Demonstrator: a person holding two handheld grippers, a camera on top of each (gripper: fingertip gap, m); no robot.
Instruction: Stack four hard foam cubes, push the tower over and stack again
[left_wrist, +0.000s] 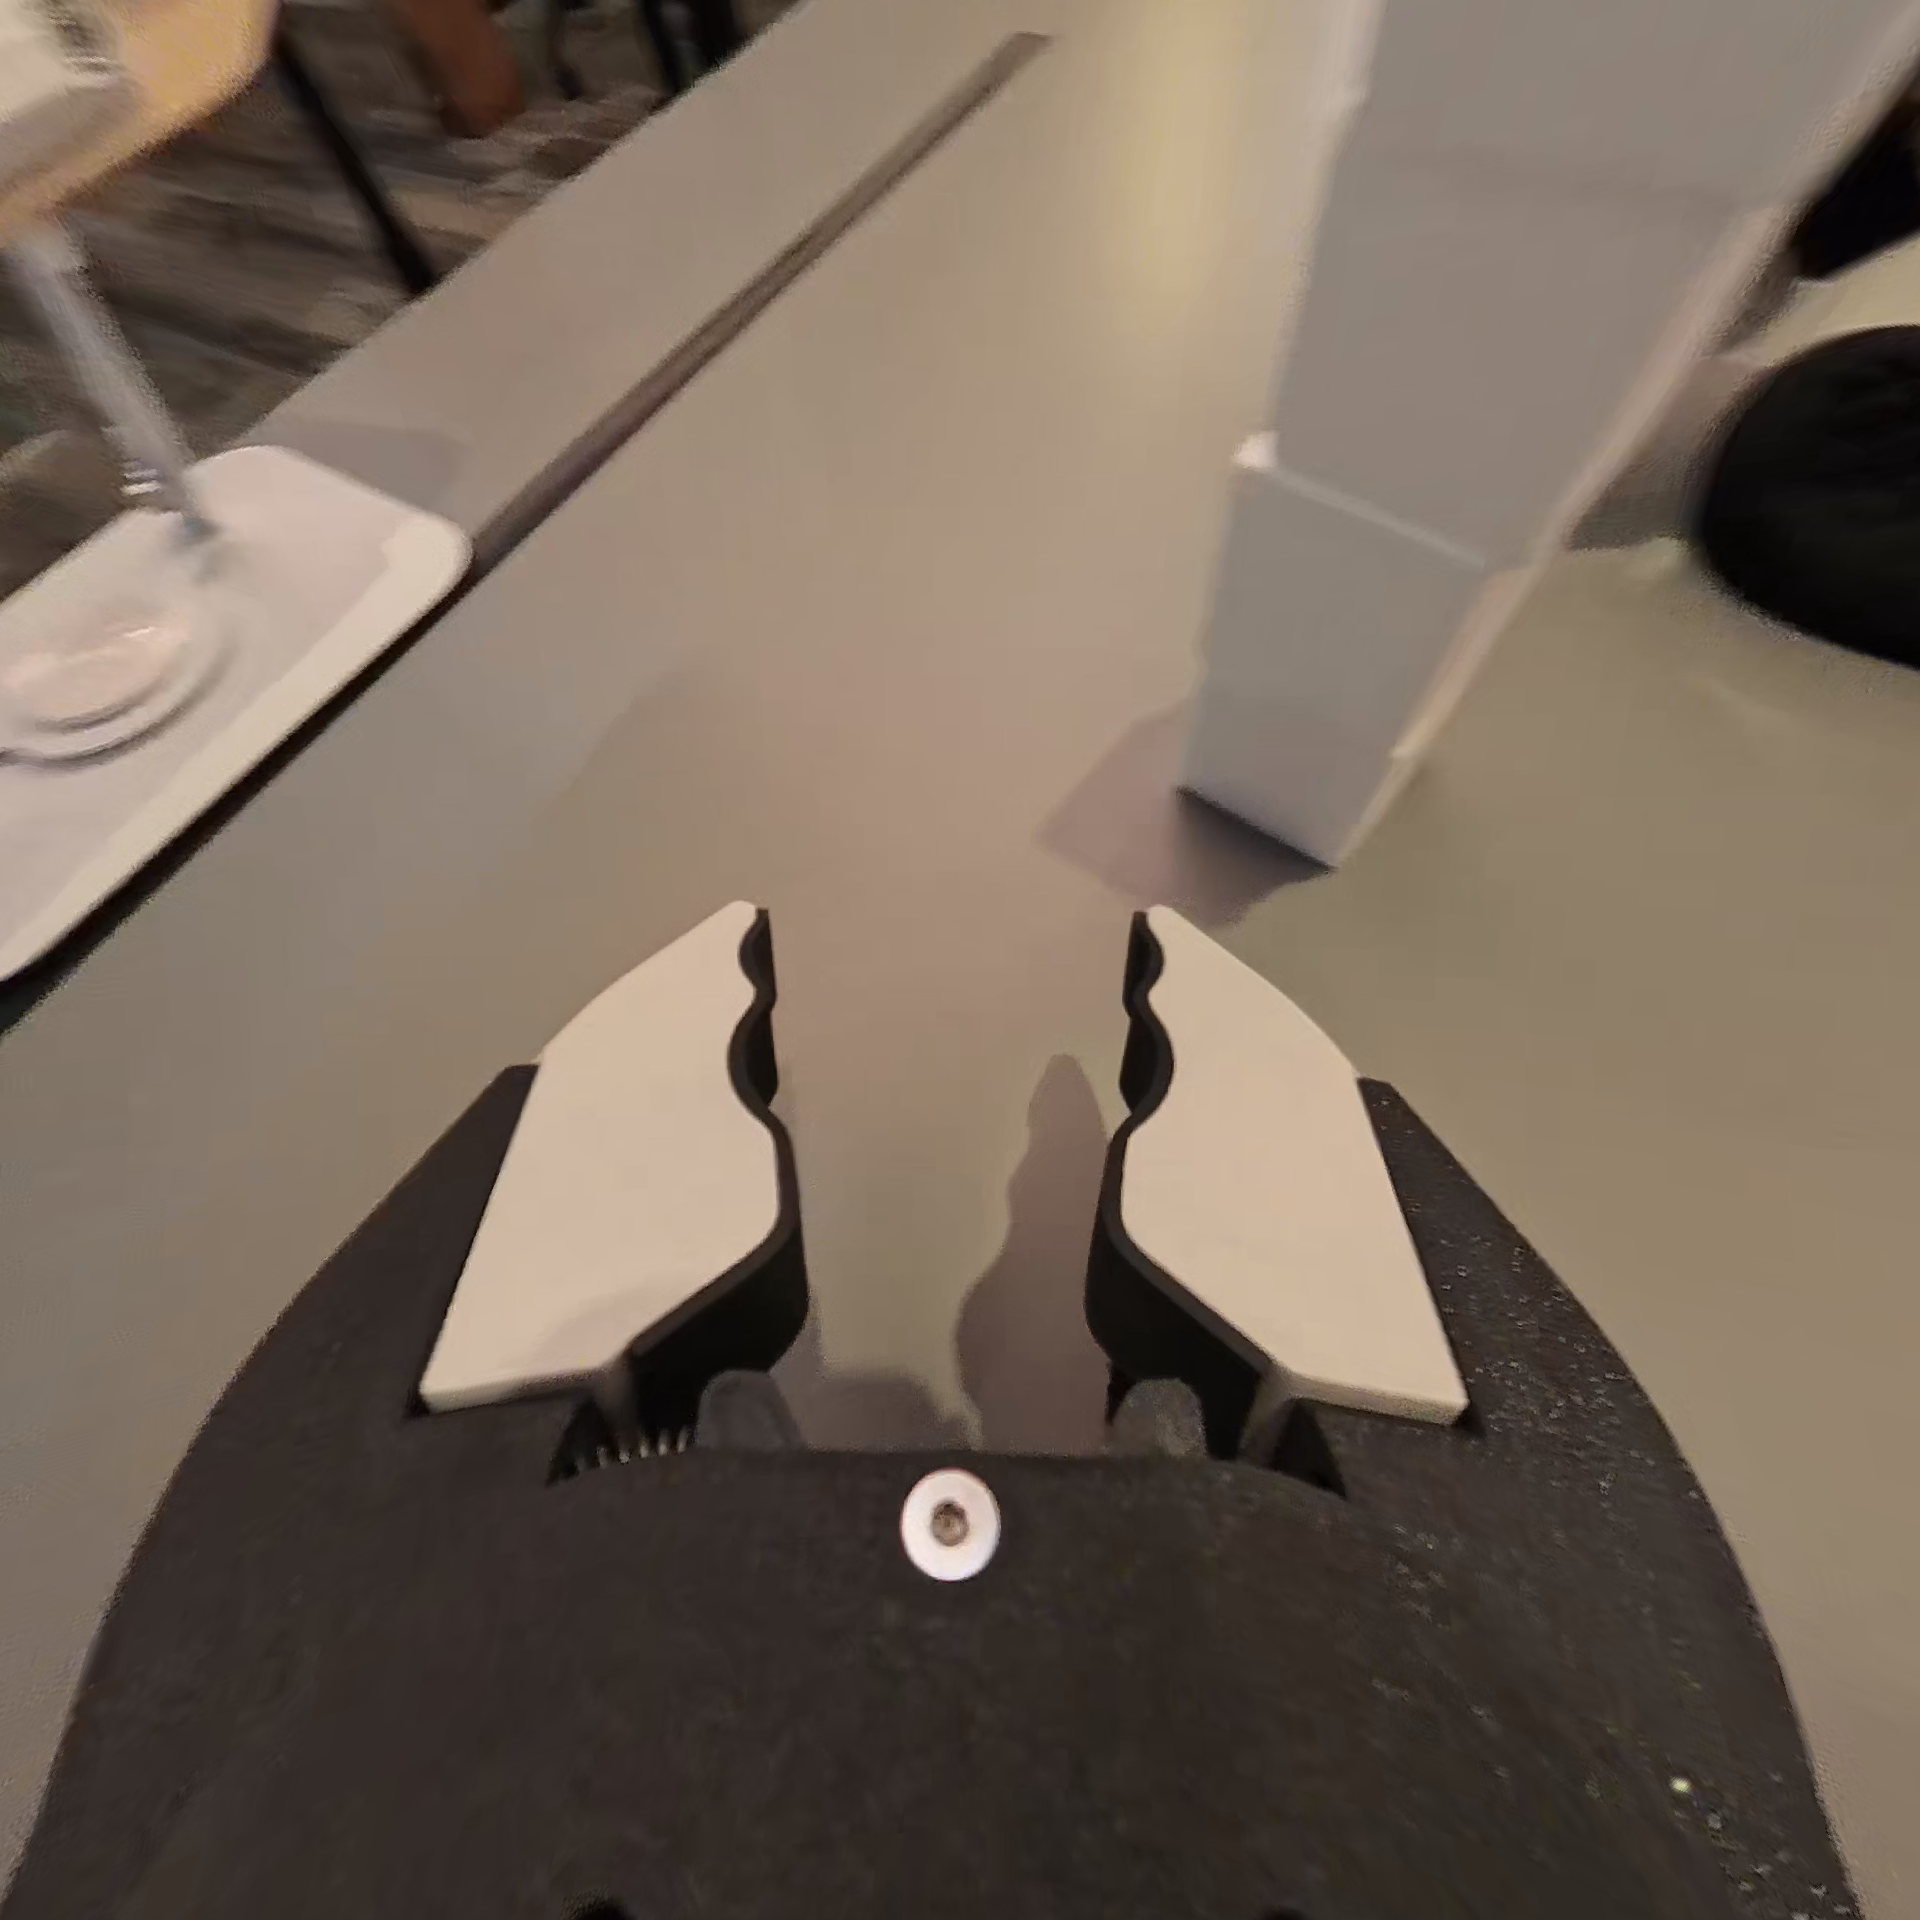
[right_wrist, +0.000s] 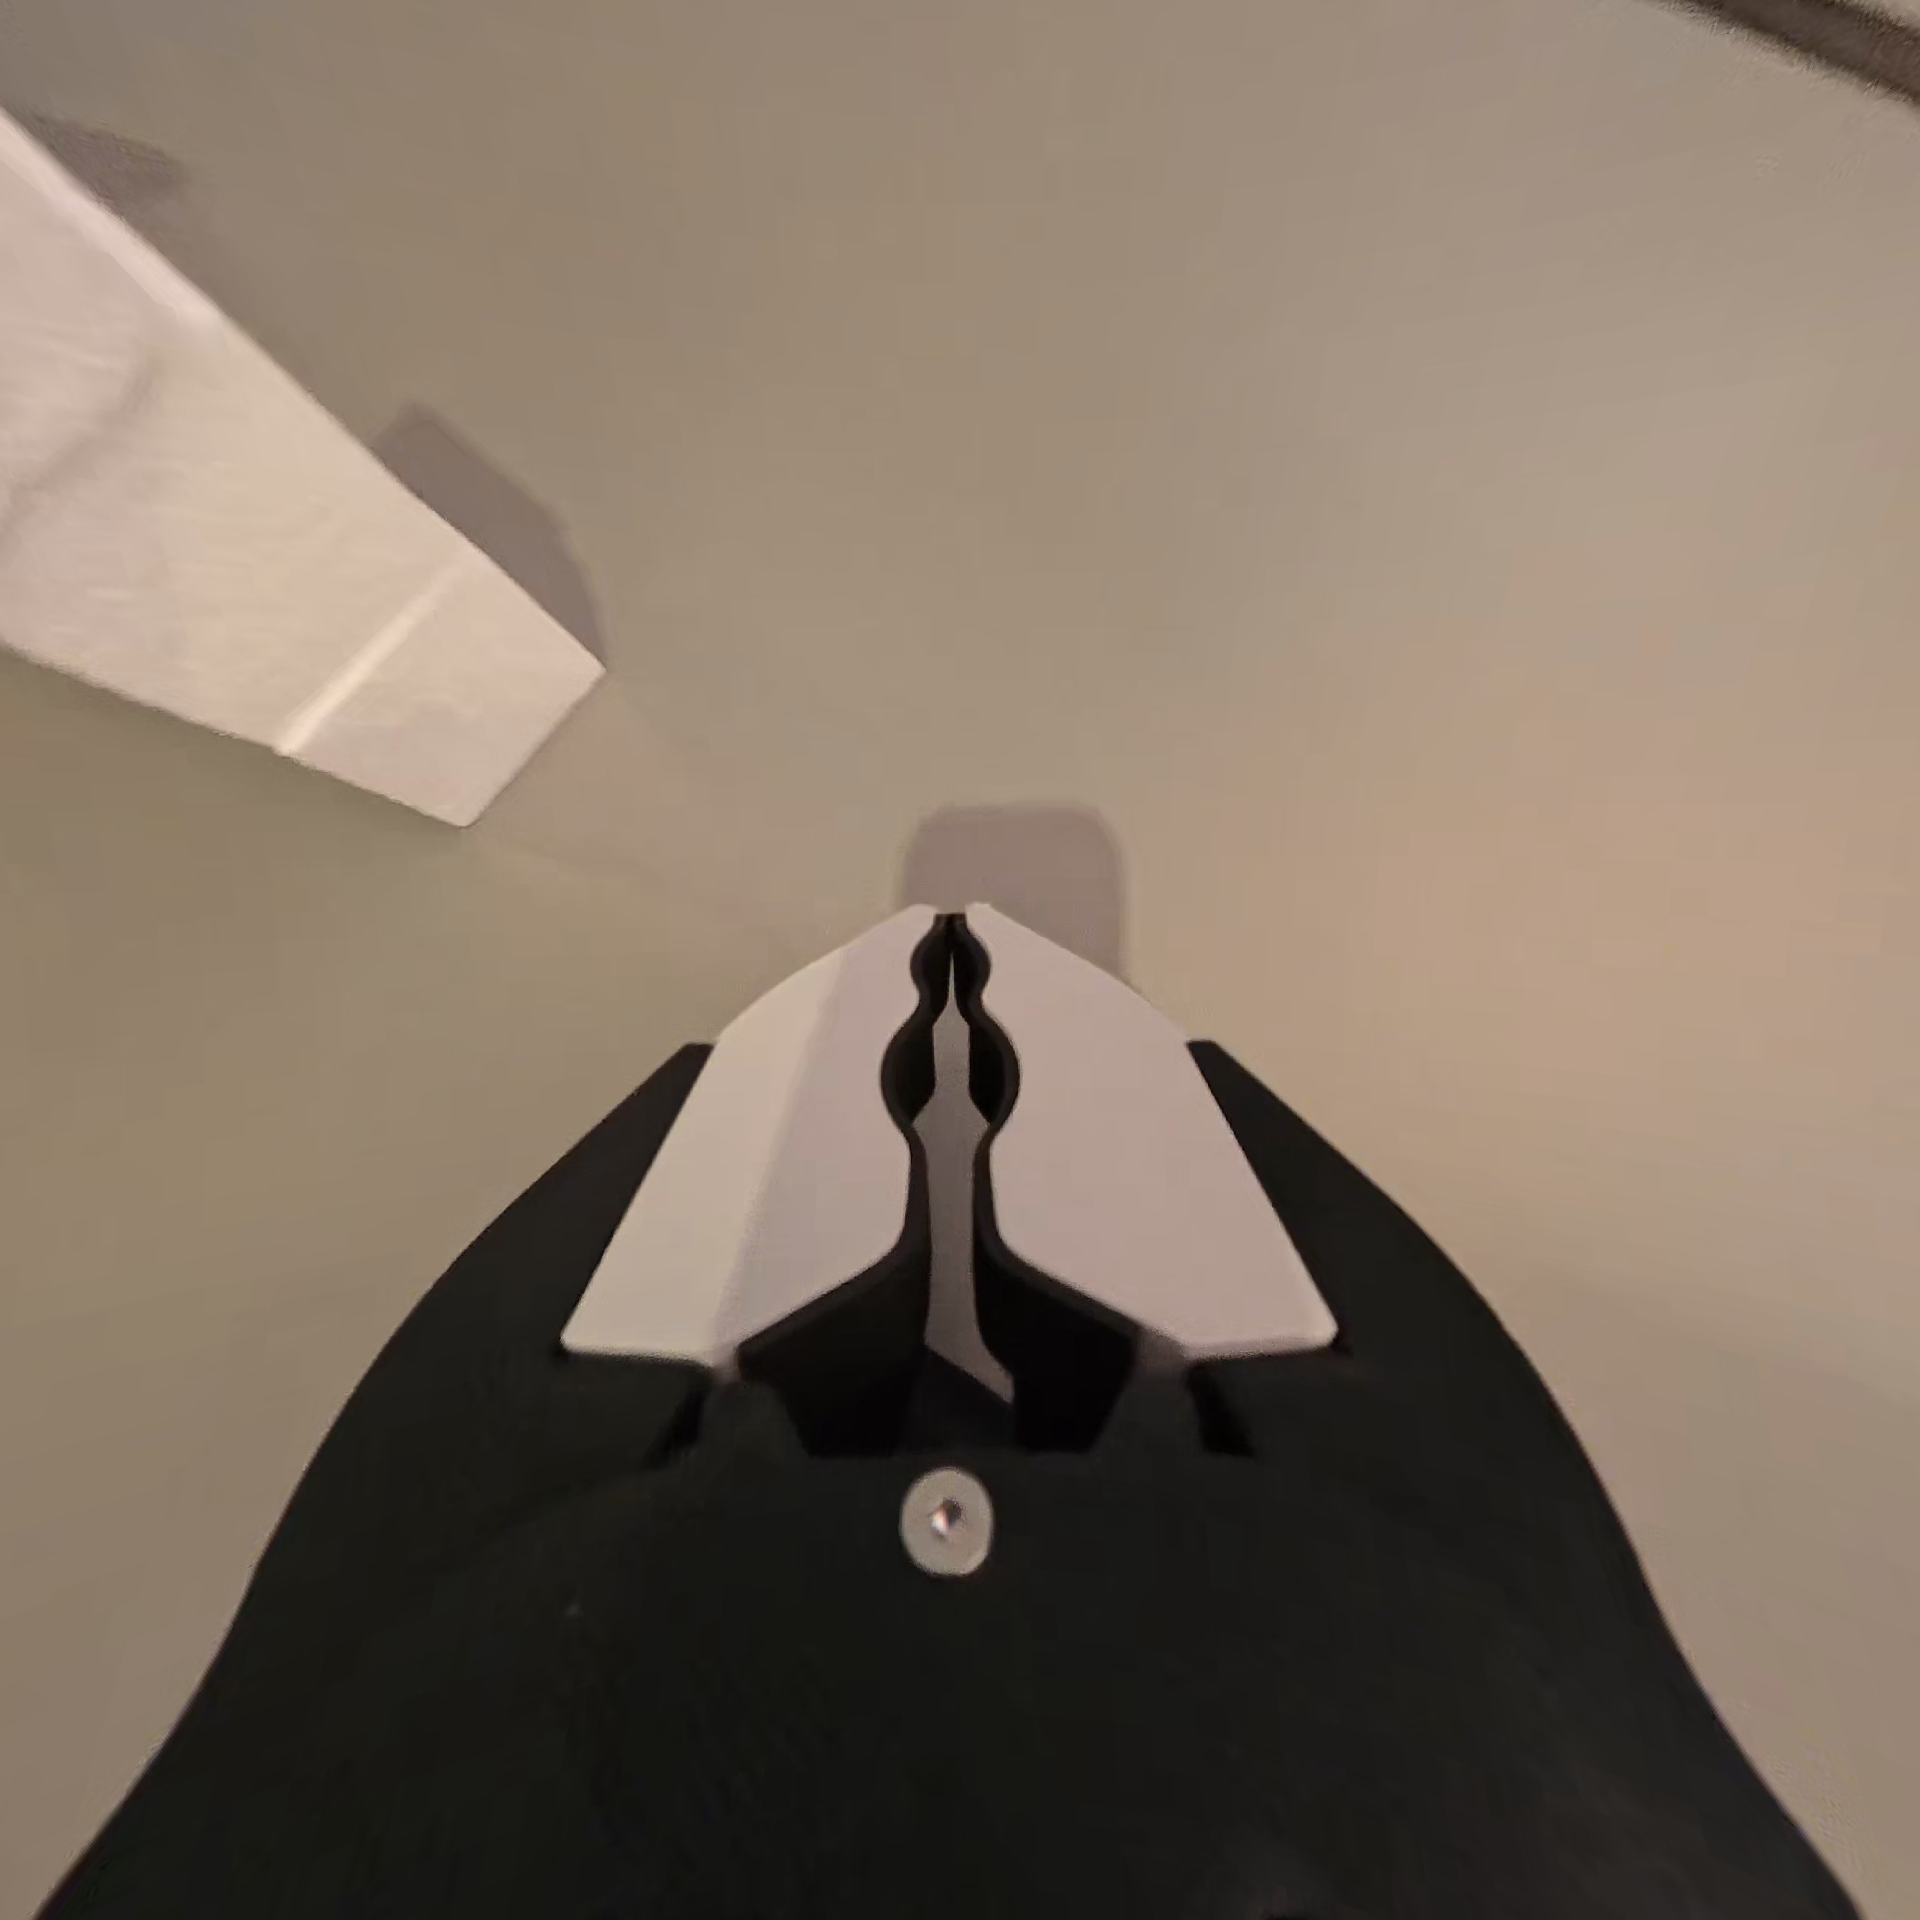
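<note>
A tower of white foam cubes (left_wrist: 1340, 644) stands on the grey table (left_wrist: 831, 623), ahead and to the right of my left gripper (left_wrist: 951, 920). Its top runs out of the frame, so I cannot count the cubes. My left gripper is open and empty, low over the table. In the right wrist view the same tower (right_wrist: 260, 582) crosses the upper left, seen from above. My right gripper (right_wrist: 951, 914) is shut and empty, apart from the tower, to its right.
A white tray (left_wrist: 239, 665) with a clear glass dish (left_wrist: 94, 665) and a thin stand lies at the table's left edge. A dark groove (left_wrist: 748, 281) runs along the table. A black rounded object (left_wrist: 1829, 499) shows behind the tower at the right. One gripper's finger ends stand about 25 cm off the other's.
</note>
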